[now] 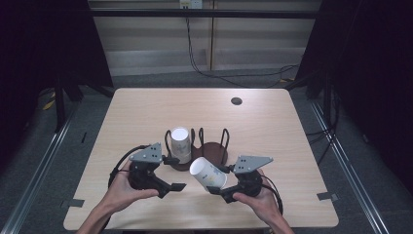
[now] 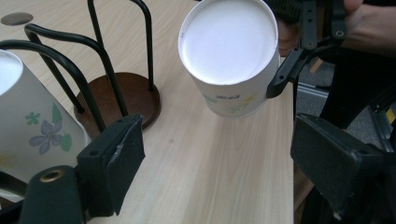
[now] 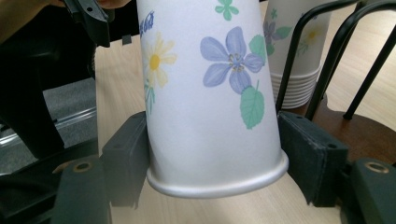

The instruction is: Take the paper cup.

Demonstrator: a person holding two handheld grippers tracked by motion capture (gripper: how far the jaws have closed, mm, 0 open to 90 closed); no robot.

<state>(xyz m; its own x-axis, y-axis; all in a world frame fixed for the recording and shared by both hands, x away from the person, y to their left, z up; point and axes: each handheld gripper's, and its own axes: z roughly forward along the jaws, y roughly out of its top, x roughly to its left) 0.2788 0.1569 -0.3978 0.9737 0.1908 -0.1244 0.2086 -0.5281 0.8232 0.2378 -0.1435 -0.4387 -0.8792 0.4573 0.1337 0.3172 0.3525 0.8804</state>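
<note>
Nearest the person, the right gripper (image 1: 217, 189) is clamped on a white paper cup printed with blue and yellow flowers (image 1: 208, 173), its black pads (image 3: 312, 157) pressing the wall just above the rolled rim. The cup is held off the pale wooden table (image 1: 272, 131), tilted with its closed base pointing up and toward the left. At near left, the left gripper (image 1: 171, 186) has its jaws spread with nothing between them, resting low over the table just beside the holder.

Just beyond both grippers, at the table's middle, stands a dark round wooden holder with upright black wire loops (image 1: 213, 148). Its left bay carries a stack of matching flowered paper cups (image 1: 180, 144), nested upside down; the right bay looks bare. Farther off, near the far right edge, is a small dark round hole (image 1: 236, 101) in the tabletop.

The step in hand appears to be carrying a single cup away from, or toward, the holder; which way cannot be told. Next, the cup probably needs levelling and guiding between the wire loops or down onto the table, without squeezing its thin wall.
</note>
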